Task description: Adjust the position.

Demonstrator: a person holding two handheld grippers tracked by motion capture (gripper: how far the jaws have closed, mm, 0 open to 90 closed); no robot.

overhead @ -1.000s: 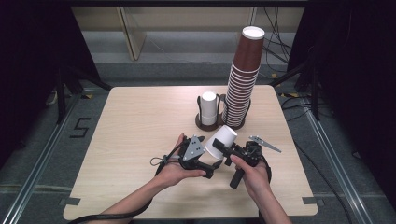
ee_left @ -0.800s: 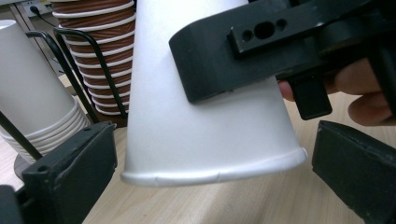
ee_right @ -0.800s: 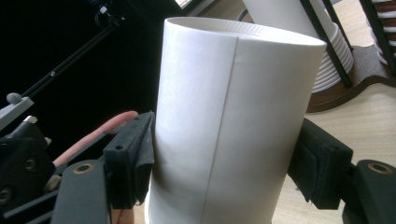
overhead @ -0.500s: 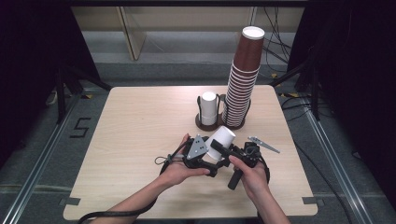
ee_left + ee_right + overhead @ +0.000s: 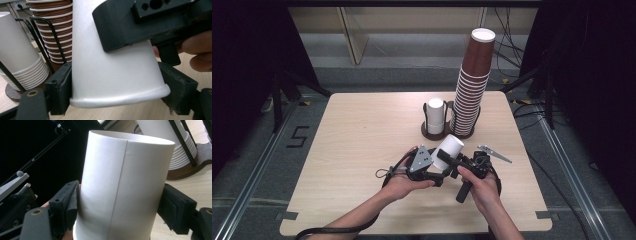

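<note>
Table (image 5: 362, 150): light wood top, seen from above, w/ person's forearms entering at its near edge. Brown cup stack (image 5: 472, 85): tall column of nested brown cups w/ white rims, standing in a wire holder at the far right of the table. White cup stack (image 5: 435, 116): short, upside-down, in the twin holder just left of the brown one; also at left in left gripper view (image 5: 20, 62). White paper cup (image 5: 449, 148): held off the tabletop near the front-centre, tilted, between both grippers, base up and away from the person. Left gripper (image 5: 432, 170): jaws had just been closing; both pads pressed the cup (image 5: 112, 75) near its rolled rim, one each side, i.e. gripping the cup. Right gripper (image 5: 454, 165): jaws had just been opening; cup (image 5: 122, 190) sat between them, left pad at the wall, right pad w/ a visible gap, so no longer clamped. Its dark jaw crossed the cup in left gripper view.
</note>
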